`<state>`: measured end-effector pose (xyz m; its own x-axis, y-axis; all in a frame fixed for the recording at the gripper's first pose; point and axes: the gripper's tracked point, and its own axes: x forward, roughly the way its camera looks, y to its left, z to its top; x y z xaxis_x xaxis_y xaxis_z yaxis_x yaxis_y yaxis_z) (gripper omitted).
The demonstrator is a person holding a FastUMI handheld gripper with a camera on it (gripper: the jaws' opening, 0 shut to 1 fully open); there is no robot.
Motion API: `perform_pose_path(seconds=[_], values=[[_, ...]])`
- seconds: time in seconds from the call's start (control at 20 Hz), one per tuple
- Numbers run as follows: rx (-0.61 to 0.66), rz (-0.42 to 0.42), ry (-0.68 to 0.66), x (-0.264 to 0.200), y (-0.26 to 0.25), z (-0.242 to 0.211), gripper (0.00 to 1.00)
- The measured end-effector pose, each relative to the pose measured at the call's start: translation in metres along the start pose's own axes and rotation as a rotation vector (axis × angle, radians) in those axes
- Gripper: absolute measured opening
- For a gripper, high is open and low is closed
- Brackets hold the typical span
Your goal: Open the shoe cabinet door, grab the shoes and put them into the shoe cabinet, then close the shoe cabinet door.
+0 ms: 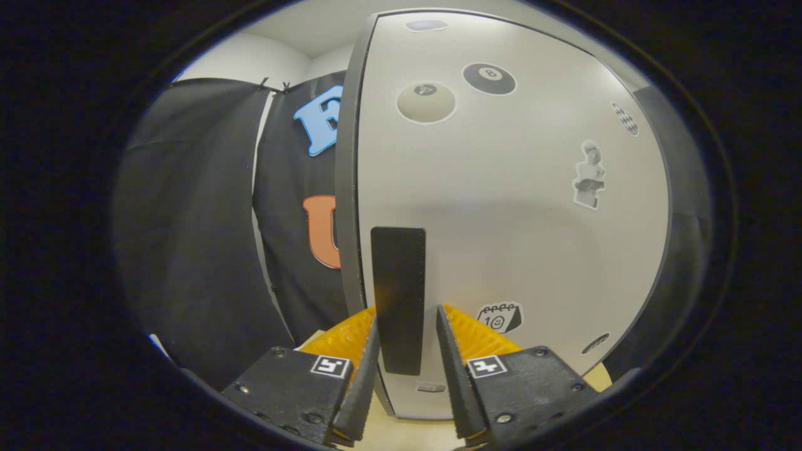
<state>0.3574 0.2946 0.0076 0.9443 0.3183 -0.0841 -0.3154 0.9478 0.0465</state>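
Observation:
The shoe cabinet's white door [501, 207], dotted with stickers, stands upright right in front of me. A flat black vertical handle [398, 275] is fixed near the door's left edge. My gripper [406, 313] is closed around the lower half of this handle. The left fingertip [371, 341] lies against the handle's left side. The right fingertip [446, 341] sits tight by its right side, with only a thin sliver of door showing between them. The door's grey side edge [348, 188] faces the booth wall.
Black cloth wall [200, 238] hangs to the left of the cabinet, close to the door's edge. A strip of pale floor or base [407, 432] shows under the door between the fingers. A dark panel [683, 250] lies beyond the door's right edge.

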Motion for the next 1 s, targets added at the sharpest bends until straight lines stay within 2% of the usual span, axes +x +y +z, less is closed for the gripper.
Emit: perform_pose_path(seconds=[0.05, 0.25, 0.7, 1.0], values=[[-0.007, -0.014, -0.007, 0.002, 0.0, -0.001, 0.38], [-0.03, -0.05, -0.013, 0.002, -0.001, -0.001, 0.38], [-0.008, 0.007, 0.018, -0.007, -0.001, -0.005, 0.32], [-0.027, 0.069, 0.024, -0.059, 0.004, 0.002, 0.27]])
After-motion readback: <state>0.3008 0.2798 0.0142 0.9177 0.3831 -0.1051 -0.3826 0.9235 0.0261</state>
